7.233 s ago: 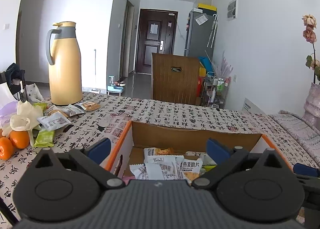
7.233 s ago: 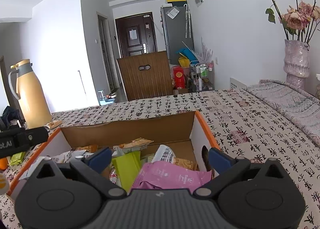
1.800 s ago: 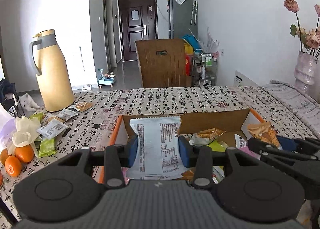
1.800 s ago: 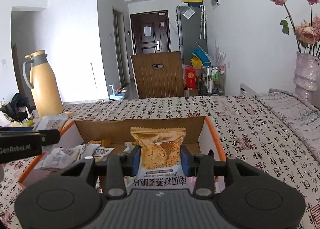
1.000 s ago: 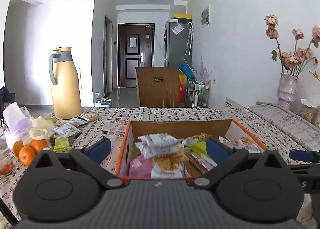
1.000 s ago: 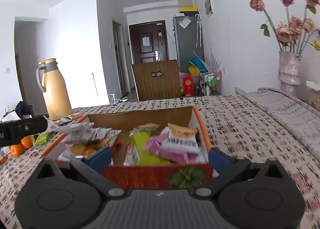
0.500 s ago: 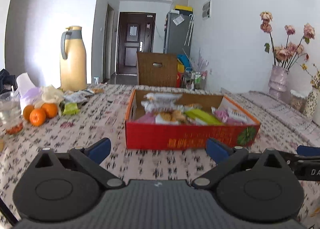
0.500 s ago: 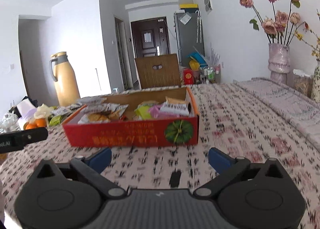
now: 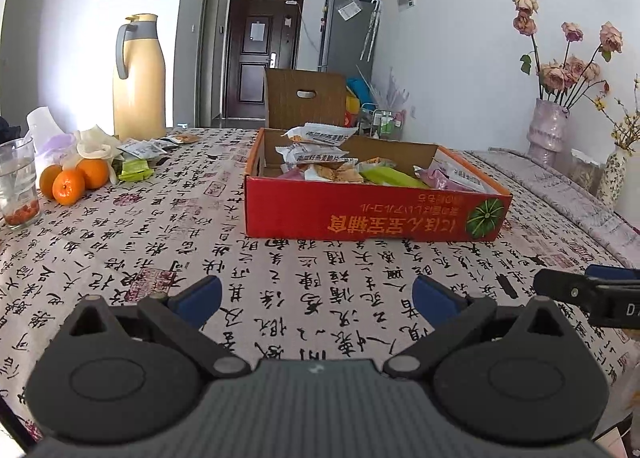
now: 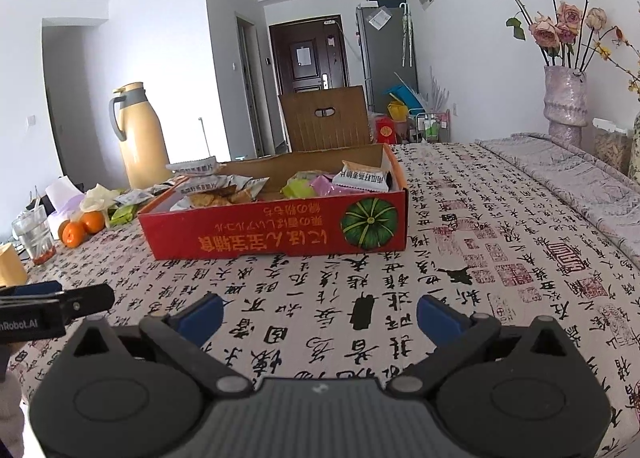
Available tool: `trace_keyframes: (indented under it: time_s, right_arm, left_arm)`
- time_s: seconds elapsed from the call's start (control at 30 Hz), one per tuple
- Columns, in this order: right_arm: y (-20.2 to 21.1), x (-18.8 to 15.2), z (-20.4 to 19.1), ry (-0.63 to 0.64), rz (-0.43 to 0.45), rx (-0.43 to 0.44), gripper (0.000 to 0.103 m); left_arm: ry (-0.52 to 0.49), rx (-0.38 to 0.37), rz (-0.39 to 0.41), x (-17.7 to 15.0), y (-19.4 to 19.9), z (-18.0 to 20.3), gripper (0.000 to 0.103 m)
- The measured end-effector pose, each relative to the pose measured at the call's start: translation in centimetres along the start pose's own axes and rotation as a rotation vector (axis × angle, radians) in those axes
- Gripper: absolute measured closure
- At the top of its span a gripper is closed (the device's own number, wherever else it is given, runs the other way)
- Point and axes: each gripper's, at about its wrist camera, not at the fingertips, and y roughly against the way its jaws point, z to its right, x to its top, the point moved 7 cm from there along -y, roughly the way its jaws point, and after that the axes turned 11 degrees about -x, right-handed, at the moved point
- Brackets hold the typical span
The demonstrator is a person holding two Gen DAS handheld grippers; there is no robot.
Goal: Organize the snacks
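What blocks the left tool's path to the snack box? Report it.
Nothing visible does. Between the open left tool and the red snack box lies only bare patterned tablecloth; the oranges sit off to the left.

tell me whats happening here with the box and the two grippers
A person holds two grippers, both open and empty, above the patterned tablecloth. The left gripper and right gripper sit short of the red cardboard box, which is filled with snack packets. A few loose packets lie by the yellow thermos jug.
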Motion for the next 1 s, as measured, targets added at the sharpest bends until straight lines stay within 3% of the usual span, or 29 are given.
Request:
trace_keyframes:
  time_s: [1.0]
  right_arm:
    - [-0.43, -0.26, -0.31, 0.013, -0.013, -0.002, 0.0]
  left_arm:
    - [0.007, -0.017, -0.002, -0.23, 0.17, 0.22, 0.0]
